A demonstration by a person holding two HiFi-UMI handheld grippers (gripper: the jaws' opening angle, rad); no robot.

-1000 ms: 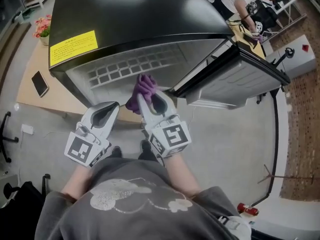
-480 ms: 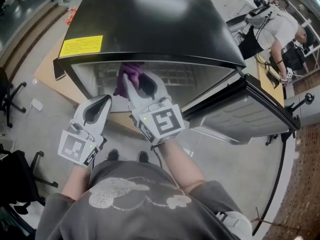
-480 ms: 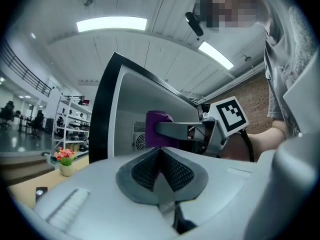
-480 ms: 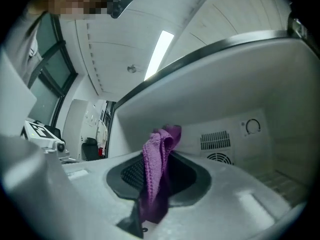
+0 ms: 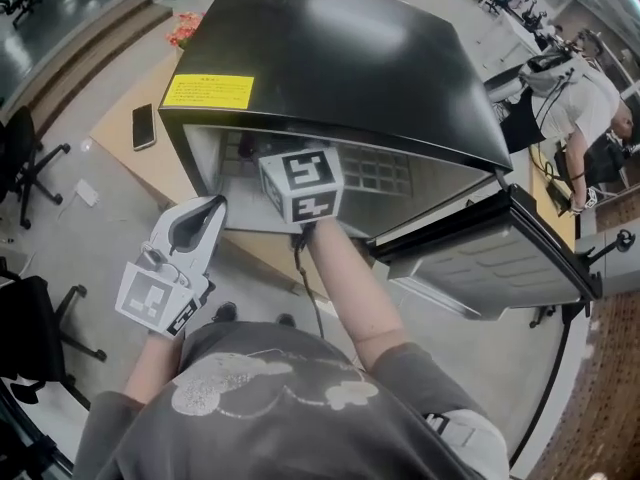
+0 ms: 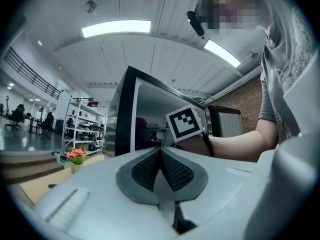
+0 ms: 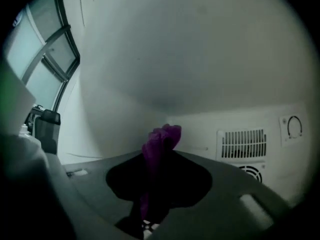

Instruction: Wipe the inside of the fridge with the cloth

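Note:
The black fridge stands with its door swung open to the right. My right arm reaches into the fridge; only the right gripper's marker cube shows in the head view, its jaws hidden inside. In the right gripper view my right gripper is shut on the purple cloth, close to the white inner wall. My left gripper hangs outside, below the fridge's left front corner. In its own view the left gripper is shut with nothing between its jaws.
A vent grille sits on the fridge's back wall. A wire shelf shows inside. The wooden platform holds a phone and flowers. Office chairs stand left; a person works at far right.
My right gripper has gone forward and into the fridge with the cloth, so its jaws are now out of the head view. The left gripper has barely moved.

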